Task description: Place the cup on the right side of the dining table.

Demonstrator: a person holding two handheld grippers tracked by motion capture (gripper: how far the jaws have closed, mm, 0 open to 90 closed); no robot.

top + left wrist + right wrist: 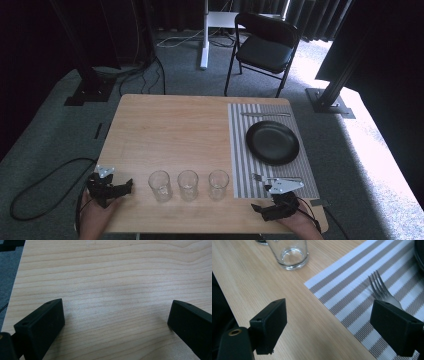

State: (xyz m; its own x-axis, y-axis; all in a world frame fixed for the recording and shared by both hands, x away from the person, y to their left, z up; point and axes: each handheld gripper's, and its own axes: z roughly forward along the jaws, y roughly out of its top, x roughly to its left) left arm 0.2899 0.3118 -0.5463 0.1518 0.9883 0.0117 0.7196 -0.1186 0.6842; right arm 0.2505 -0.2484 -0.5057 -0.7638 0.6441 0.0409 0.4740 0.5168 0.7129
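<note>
Three clear empty glasses [160,185] [188,184] [218,183] stand in a row near the front edge of the wooden table [170,130]. My left gripper [125,187] rests at the front left corner, just left of the row. In its own view this left gripper [116,315] is open over bare wood. My right gripper [259,208] lies at the front right, below the striped placemat [240,150]. Seen along its jaws, the right gripper [329,317] is open, spanning the placemat [352,287] edge. A fork [382,292] lies by its right jaw and a glass [290,252] stands ahead.
On the placemat sit a black plate [272,142], a knife [265,114] beyond it and the fork [275,177] in front. A black folding chair [265,45] stands behind the table. Cables trail on the grey carpet [45,150] at the left.
</note>
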